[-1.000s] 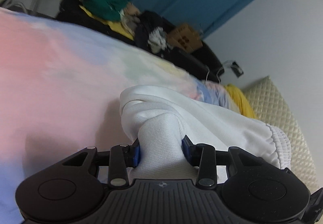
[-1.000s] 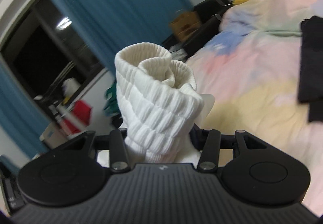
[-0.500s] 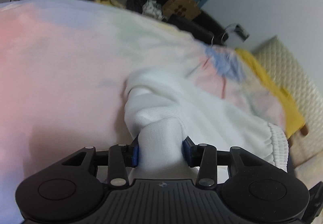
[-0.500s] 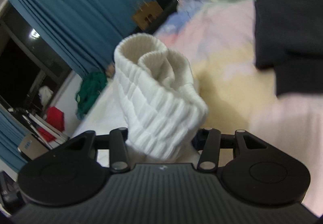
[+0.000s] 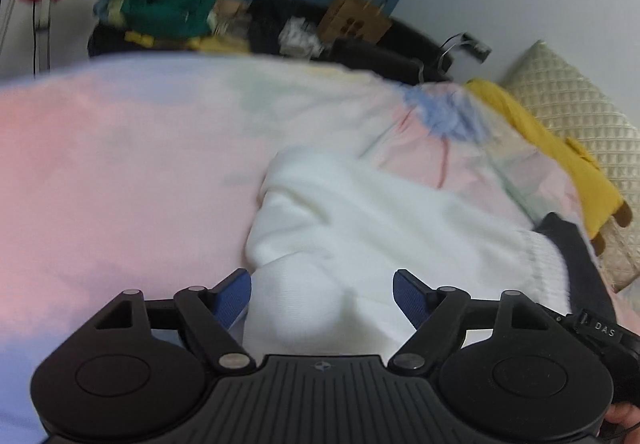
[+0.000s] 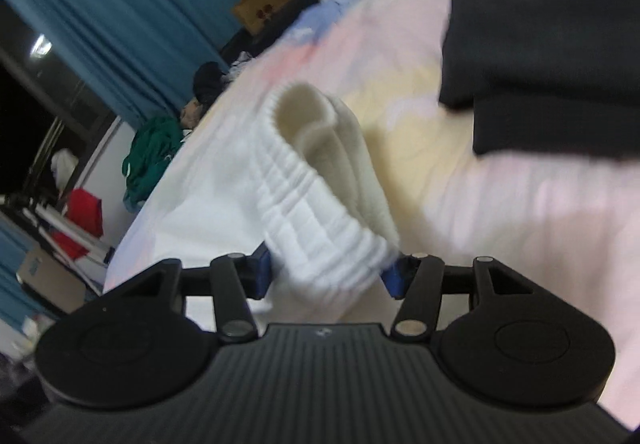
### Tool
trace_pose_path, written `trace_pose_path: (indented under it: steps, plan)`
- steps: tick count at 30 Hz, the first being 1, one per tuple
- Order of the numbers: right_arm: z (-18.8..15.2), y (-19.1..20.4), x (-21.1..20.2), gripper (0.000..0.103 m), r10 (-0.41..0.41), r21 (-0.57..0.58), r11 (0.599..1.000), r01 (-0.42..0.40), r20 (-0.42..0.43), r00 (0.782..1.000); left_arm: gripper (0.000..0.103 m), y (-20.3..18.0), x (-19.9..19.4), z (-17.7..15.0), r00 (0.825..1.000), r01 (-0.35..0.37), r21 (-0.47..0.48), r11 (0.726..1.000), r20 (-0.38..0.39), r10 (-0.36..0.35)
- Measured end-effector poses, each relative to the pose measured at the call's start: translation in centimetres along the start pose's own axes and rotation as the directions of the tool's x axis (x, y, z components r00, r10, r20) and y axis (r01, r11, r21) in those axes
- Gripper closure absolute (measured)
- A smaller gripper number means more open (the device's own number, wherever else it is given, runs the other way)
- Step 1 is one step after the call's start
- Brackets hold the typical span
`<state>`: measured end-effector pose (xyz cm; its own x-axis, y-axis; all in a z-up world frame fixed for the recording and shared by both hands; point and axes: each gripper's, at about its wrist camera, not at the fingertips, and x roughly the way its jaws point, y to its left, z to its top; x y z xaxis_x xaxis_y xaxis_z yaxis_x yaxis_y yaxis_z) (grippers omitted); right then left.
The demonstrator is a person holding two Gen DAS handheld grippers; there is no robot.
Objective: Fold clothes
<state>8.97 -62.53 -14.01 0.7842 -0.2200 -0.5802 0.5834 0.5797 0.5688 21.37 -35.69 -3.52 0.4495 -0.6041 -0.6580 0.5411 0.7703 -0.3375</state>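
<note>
A white garment point(image 5: 360, 212) lies bunched on the pastel bedspread point(image 5: 120, 164). My left gripper point(image 5: 322, 294) is open, its blue pads point(image 5: 236, 294) standing wide apart on either side of a fold of the white cloth. In the right wrist view the garment's ribbed waistband point(image 6: 304, 196) sags toward the bed. My right gripper point(image 6: 328, 275) is shut on that thick band, with a pad touching it on each side. The white body of the garment spreads to the left behind the band.
Folded black clothes point(image 6: 552, 44) sit on the bed at upper right, and a dark piece point(image 5: 576, 256) also lies beside the white waistband. A yellow pillow point(image 5: 532, 132) and quilted cushion point(image 5: 572, 112) lie beyond. A clothes pile point(image 5: 172, 8) and paper bag point(image 5: 352, 20) stand past the bed's far edge.
My left gripper has opened and let go of the white cloth. Both grippers have come down toward the bed, and the waistband has tipped from upright to sagging.
</note>
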Motion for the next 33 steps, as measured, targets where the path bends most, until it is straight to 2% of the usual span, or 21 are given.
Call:
trace_pose_path:
  steps: [2, 4, 7, 10, 12, 13, 14, 17, 19, 20, 29, 33]
  plan:
    - [0.1, 1.5, -2.7, 0.047, -0.015, -0.07, 0.997, 0.018, 0.03, 0.999, 0.022, -1.1, -3.7, 0.0, 1.0, -0.001, 0.026, 1.0, 0.03, 0.0]
    - [0.3, 2.9, -5.4, 0.047, 0.01, -0.132, 0.991, 0.0, 0.075, 0.997, 0.021, -2.0, -7.1, -0.1, 0.998, -0.003, 0.058, 0.998, 0.063, -0.001]
    - [0.2, 5.1, -9.6, 0.047, 0.052, -0.205, 0.978, -0.027, 0.117, 0.992, 0.013, -3.3, -12.0, -0.7, 0.994, -0.02, 0.101, 0.995, 0.11, 0.009]
    - [-0.3, 7.1, -13.5, 0.043, 0.082, -0.263, 0.964, -0.042, 0.141, 0.987, 0.012, -4.5, -16.8, -1.9, 0.988, -0.038, 0.14, 0.989, 0.151, 0.016]
    - [-1.1, 8.3, -15.9, 0.032, 0.1, -0.299, 0.953, -0.049, 0.158, 0.982, 0.008, -5.2, -19.7, -2.9, 0.984, -0.054, 0.166, 0.985, 0.175, 0.024]
    - [-1.7, 8.8, -17.1, 0.028, 0.108, -0.317, 0.947, -0.05, 0.168, 0.98, 0.001, -5.6, -21.2, -3.6, 0.979, -0.074, 0.177, 0.981, 0.198, 0.038]
    - [-2.2, 9.2, -18.3, 0.019, 0.112, -0.331, 0.942, -0.048, 0.177, 0.978, 0.0, -5.9, -22.8, -4.2, 0.974, -0.094, 0.188, 0.978, 0.222, 0.051]
    - [-3.8, 10.6, -21.2, 0.014, 0.126, -0.383, 0.923, -0.043, 0.194, 0.973, 0.0, -6.9, -26.6, -6.3, 0.962, -0.128, 0.227, 0.965, 0.265, 0.066]
    - [-4.9, 11.7, -22.3, 0.002, 0.114, -0.422, 0.906, -0.02, 0.198, 0.973, 0.0, -7.2, -28.7, -7.8, 0.958, -0.138, 0.232, 0.963, 0.28, 0.07]
    - [-5.6, 12.0, -22.9, 0.0, 0.117, -0.437, 0.899, -0.014, 0.211, 0.971, 0.0, -7.2, -29.7, -8.5, 0.955, -0.141, 0.233, 0.962, 0.287, 0.07]
    - [-11.2, 13.5, -24.8, 0.0, 0.148, -0.51, 0.86, 0.015, 0.278, 0.949, 0.0, -5.0, -34.3, -14.0, 0.948, -0.119, 0.22, 0.968, 0.315, 0.045]
    - [-13.5, 14.1, -25.3, 0.0, 0.161, -0.534, 0.845, 0.027, 0.301, 0.94, 0.0, -4.2, -34.3, -14.8, 0.937, -0.159, 0.231, 0.96, 0.341, 0.073]
